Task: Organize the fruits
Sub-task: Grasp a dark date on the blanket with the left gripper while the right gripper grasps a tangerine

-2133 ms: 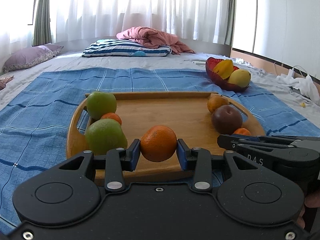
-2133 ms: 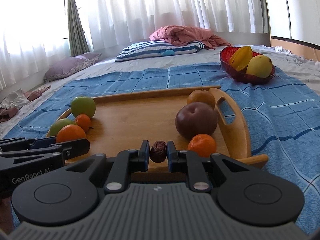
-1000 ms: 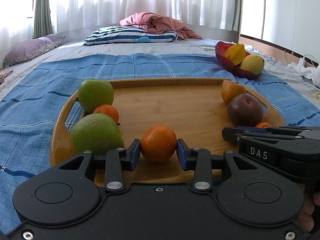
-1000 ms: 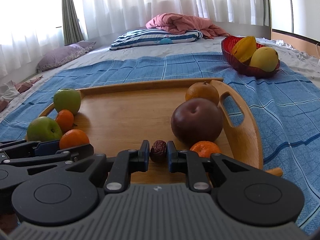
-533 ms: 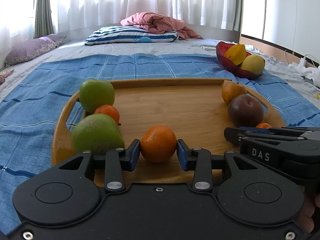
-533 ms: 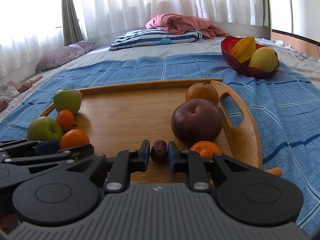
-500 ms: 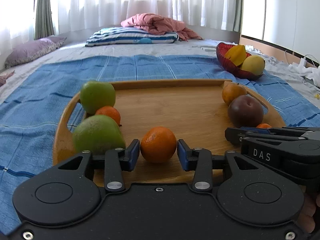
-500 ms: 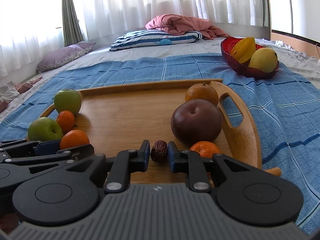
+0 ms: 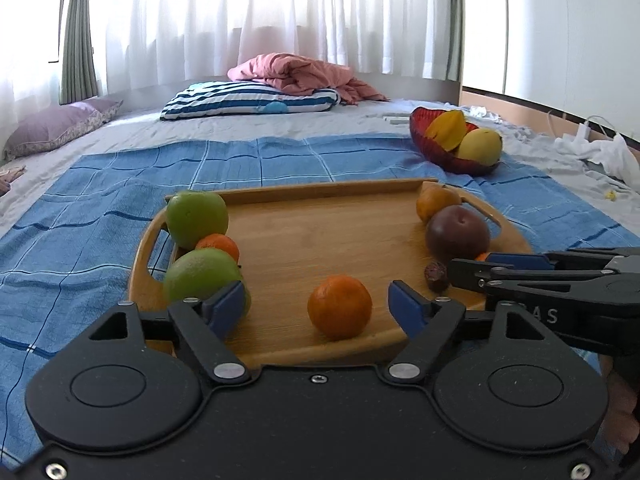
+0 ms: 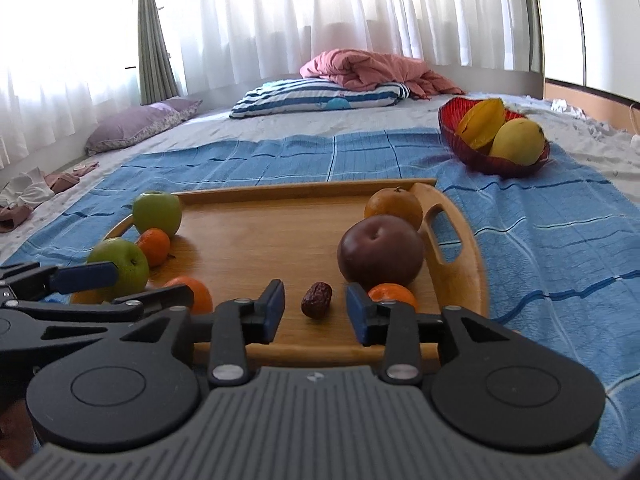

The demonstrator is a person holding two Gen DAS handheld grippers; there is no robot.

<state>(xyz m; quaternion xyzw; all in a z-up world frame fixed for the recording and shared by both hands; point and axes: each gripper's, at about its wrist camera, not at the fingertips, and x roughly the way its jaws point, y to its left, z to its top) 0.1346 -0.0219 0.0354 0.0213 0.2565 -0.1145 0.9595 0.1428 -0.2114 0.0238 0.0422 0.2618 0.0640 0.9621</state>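
Observation:
A wooden tray (image 9: 320,236) (image 10: 280,216) lies on a blue blanket. My left gripper (image 9: 318,306) is open around an orange (image 9: 339,306) that rests on the tray's near edge. My right gripper (image 10: 316,312) is open around a small brown date (image 10: 317,299) lying on the tray. On the tray's left are two green apples (image 9: 197,219) (image 9: 202,276) and a small orange (image 9: 218,246). On its right are a dark red apple (image 10: 380,251), an orange (image 10: 394,207) and a small orange (image 10: 392,296).
A red bowl (image 10: 492,160) with a starfruit and a mango stands on the bed at the far right. A striped pillow (image 9: 248,100) and pink bedding lie at the back. White cloth and cables (image 9: 600,152) lie at the right edge.
Both grippers have opened. The left one let go of the orange and the right one let go of the date; both fruits now rest on the tray.

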